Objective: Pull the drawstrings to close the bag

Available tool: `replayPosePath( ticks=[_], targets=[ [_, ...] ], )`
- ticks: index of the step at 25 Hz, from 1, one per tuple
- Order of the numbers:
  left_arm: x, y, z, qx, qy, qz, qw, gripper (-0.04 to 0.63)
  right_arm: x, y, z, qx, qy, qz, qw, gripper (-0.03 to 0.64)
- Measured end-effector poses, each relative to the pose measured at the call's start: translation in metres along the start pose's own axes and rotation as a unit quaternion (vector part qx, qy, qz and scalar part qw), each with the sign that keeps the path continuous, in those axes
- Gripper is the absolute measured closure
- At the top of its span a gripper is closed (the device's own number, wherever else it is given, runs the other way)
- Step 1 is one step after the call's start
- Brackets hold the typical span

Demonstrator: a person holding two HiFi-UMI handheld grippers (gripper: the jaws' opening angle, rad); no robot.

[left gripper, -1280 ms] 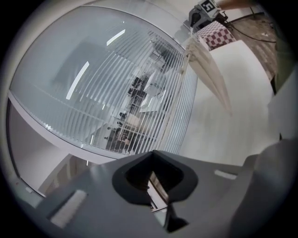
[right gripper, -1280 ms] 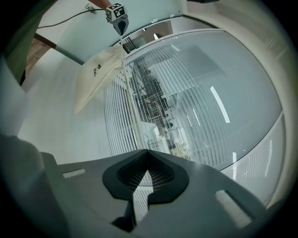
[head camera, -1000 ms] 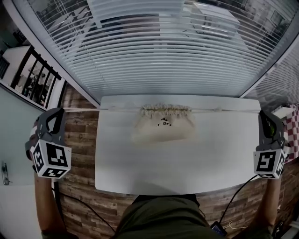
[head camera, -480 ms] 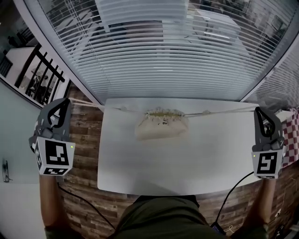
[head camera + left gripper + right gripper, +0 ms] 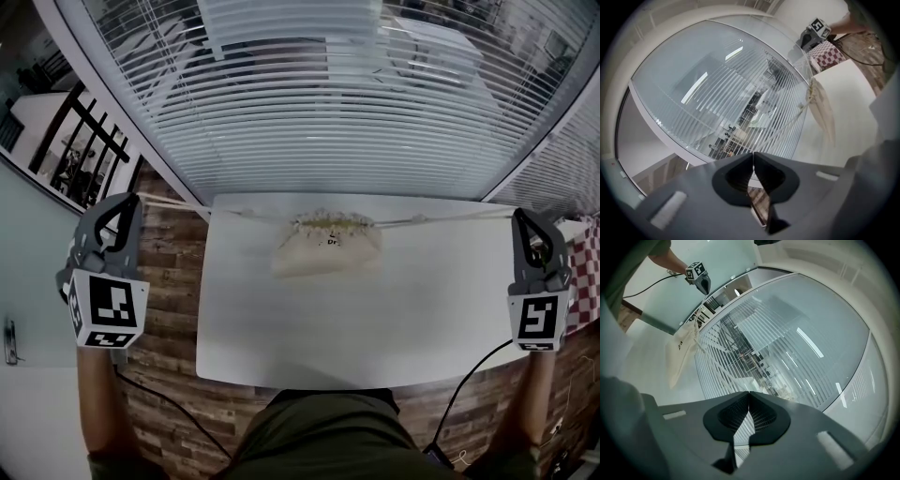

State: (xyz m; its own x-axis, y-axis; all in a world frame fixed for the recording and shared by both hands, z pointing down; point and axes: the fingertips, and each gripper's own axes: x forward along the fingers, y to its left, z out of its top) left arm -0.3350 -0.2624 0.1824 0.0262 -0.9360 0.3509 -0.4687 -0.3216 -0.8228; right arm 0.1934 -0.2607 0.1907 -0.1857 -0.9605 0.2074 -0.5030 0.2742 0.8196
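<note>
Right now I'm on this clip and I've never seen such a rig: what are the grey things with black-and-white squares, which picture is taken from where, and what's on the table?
There is no robot: a person holds two grey hand-held tools, the left gripper and the right gripper. The marker cubes are part of them. The wide picture comes from a camera on the person's head, looking down. The two round pictures come from cameras riding on each gripper, looking along its jaws. On the white table, near the window blinds, lies a beige cloth drawstring bag with its mouth gathered. The left gripper is shut on the pale left drawstring, the right gripper on the pale right drawstring, and both cords run taut from the bag to the jaws.
</note>
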Motion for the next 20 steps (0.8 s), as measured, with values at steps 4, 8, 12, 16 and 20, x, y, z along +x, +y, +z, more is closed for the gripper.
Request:
replayPosePath(
  ticks=[4, 8, 12, 16, 20],
  targets=[
    [0.000, -0.002, -0.008, -0.002, 0.006, -0.003, 1.0000, 0.581, 0.001, 0.003, 0.001, -0.001, 0.003, 0.001, 1.000, 0.601],
    [0.007, -0.001, -0.019, -0.010, 0.015, -0.006, 0.9998, 0.581, 0.006, 0.005, 0.004, -0.002, 0.008, 0.003, 1.000, 0.601],
    [0.005, -0.002, -0.021, -0.011, 0.018, -0.008, 0.9997, 0.581, 0.005, 0.006, 0.004, -0.003, 0.007, 0.005, 1.000, 0.601],
    [0.000, 0.000, -0.012, -0.007, 0.022, -0.012, 0.9997, 0.580, 0.003, 0.000, 0.001, -0.002, 0.007, 0.010, 1.000, 0.601],
    [0.001, 0.000, -0.004, -0.005, 0.023, -0.013, 0.9996, 0.580, 0.002, -0.005, -0.005, -0.005, 0.009, 0.012, 1.000, 0.601]
  ],
)
